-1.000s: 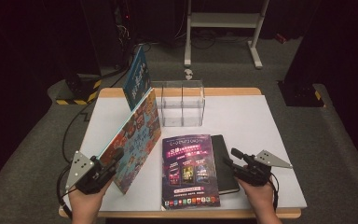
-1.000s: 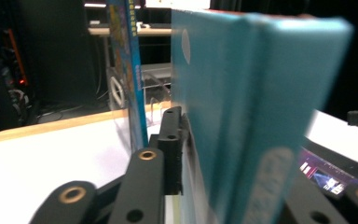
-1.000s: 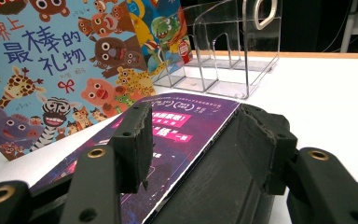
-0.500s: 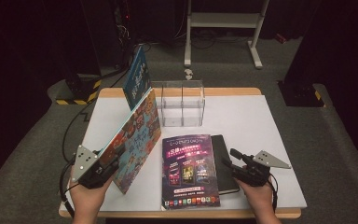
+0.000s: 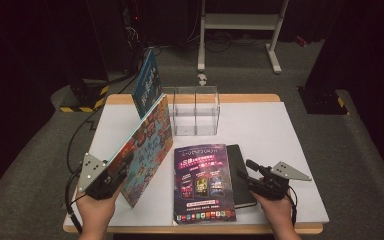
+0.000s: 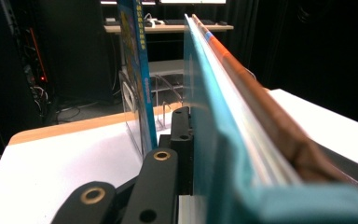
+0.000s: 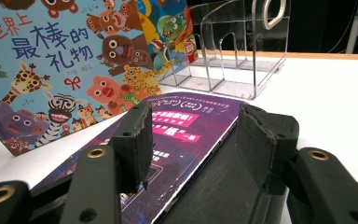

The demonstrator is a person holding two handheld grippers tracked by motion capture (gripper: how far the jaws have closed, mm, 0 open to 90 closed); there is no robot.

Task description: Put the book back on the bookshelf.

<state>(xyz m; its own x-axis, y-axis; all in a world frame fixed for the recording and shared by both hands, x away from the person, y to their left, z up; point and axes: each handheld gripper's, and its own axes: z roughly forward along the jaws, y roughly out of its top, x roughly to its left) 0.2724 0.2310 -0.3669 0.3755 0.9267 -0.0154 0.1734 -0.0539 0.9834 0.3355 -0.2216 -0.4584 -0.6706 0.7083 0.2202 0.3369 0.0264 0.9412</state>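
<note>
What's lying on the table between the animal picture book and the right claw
The purple magazine, flat on top of a black book, lies between the animal picture book and the right claw, as the high view shows.

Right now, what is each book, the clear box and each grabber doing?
Animal picture book: tilted up on its edge, clamped in the left gripper.
Left gripper: jaws have just been closing, now shut on the book's edge.
Purple magazine: lying flat, on top of a black book.
Black book: flat on the table.
Blue book: standing upright beside the holder.
Clear holder: upright, slots empty.
Right gripper: jaws open, holding nothing.
</note>
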